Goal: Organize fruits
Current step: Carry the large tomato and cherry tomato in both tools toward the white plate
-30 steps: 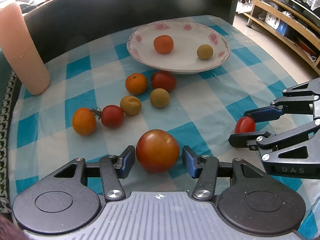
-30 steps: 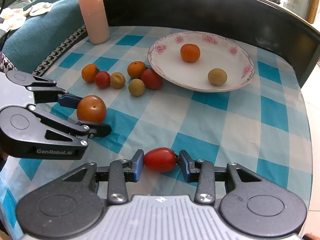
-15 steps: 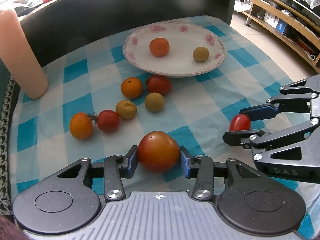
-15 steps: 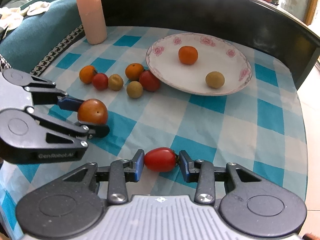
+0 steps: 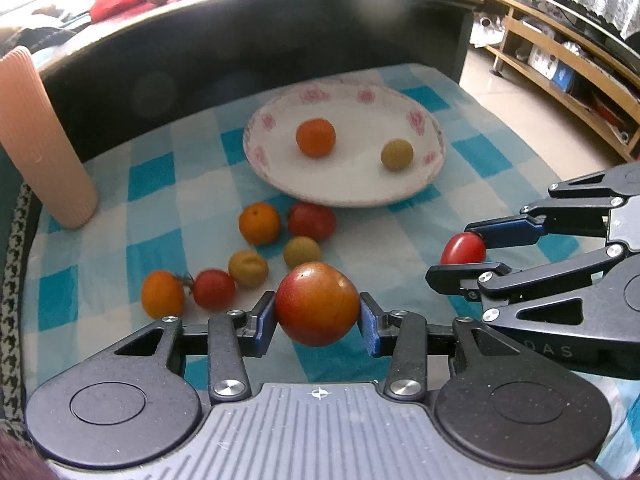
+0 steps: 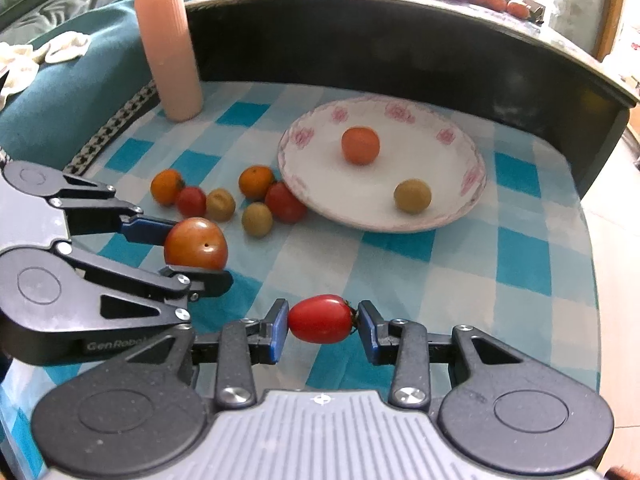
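Above the blue-checked cloth [image 5: 152,176], the left gripper [image 5: 317,316], whose jaws have just been closing, clamps a large tomato [image 5: 317,309] while the right gripper [image 6: 322,322] pinches a small red tomato [image 6: 320,319], both short of the flowered plate [image 6: 452,216].
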{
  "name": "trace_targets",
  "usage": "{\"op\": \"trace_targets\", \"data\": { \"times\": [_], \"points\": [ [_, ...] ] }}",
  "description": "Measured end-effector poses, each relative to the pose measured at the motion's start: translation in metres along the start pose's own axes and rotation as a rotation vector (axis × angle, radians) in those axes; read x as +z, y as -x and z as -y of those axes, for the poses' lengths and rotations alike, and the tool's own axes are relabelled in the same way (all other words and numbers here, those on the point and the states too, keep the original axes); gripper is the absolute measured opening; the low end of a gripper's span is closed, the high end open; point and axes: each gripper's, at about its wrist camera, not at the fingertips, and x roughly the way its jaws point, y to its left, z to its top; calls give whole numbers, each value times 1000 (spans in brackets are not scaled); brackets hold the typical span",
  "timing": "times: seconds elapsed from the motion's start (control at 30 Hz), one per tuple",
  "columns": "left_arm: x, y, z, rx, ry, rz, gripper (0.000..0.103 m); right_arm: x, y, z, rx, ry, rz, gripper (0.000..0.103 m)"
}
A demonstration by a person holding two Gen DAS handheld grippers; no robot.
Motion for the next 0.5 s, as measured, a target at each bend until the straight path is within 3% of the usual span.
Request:
{"op": "trace_targets", "data": {
  "times": [0.5],
  "points": [
    [46,-16,1,12,13,53,50,33,0,31,-61,-63,73,51]
  ]
}}
